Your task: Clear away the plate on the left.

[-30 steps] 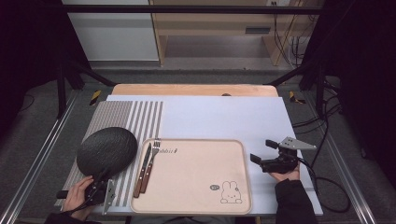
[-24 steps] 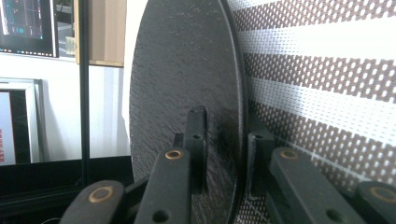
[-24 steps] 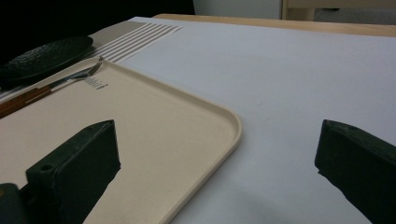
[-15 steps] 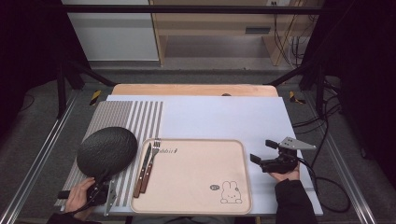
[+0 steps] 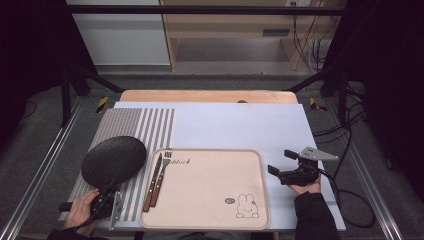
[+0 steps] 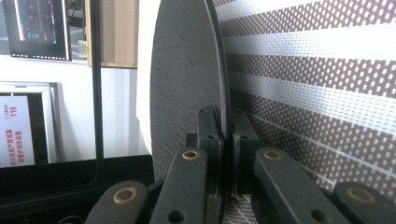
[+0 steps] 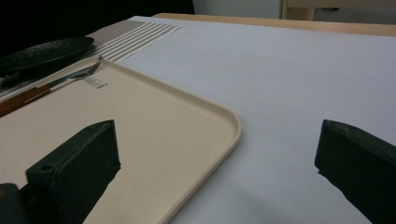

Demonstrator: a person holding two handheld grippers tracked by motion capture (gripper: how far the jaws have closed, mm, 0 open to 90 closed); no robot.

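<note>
Two tongs differ: the left tongs (image 5: 106, 196) are clamped on the near rim of the black plate (image 5: 114, 160), held over the striped mat (image 5: 150, 125) just left of the tray (image 5: 210, 192), while the right tongs (image 5: 286, 166) gape idle beyond the tray's right edge.

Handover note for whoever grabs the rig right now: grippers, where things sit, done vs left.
Left gripper: shut on the rim of the black plate, which it holds over the striped mat, left of the tray.
Right gripper: open, holding nothing, just right of the tray over the white sheet.
Done: knife and fork lie side by side on the tray's left edge.
Left, probably: set the plate on the tray's bare middle, then release. Mind the cutlery near the plate's edge.
</note>
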